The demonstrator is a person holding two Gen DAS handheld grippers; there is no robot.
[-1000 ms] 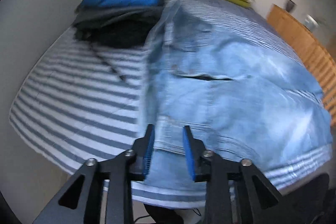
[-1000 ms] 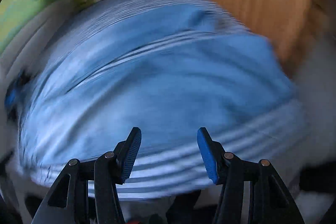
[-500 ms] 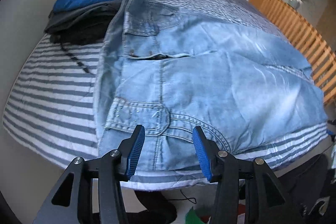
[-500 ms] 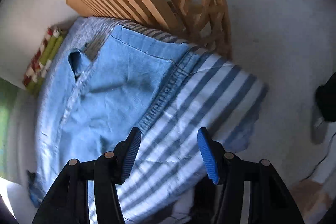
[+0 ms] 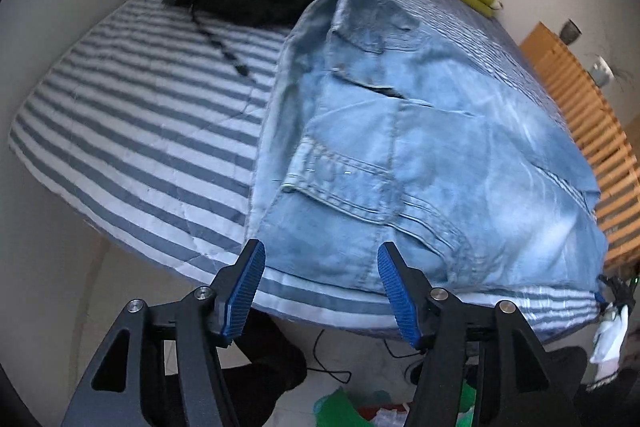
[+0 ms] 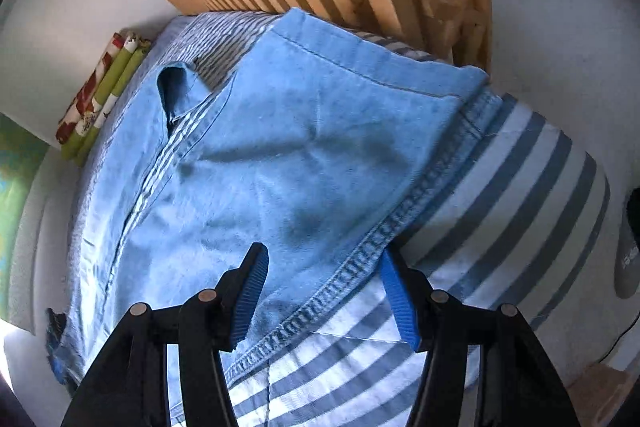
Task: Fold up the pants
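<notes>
Left gripper [image 5: 320, 277] opening (over jeans [image 5: 420, 155]).

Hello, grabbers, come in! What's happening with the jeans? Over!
Left gripper opening, empty, above waistband. Right gripper opening over hem seam, not gripping. Jeans spread flat on striped bed. Nothing in the way.

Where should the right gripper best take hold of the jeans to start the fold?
Probably the stitched hem edge of the jeans, which lies flat along the striped bedding directly below the right gripper. Come from above, one of the jaws on each side of the hem; they are opening, with nothing pinched yet.
</notes>
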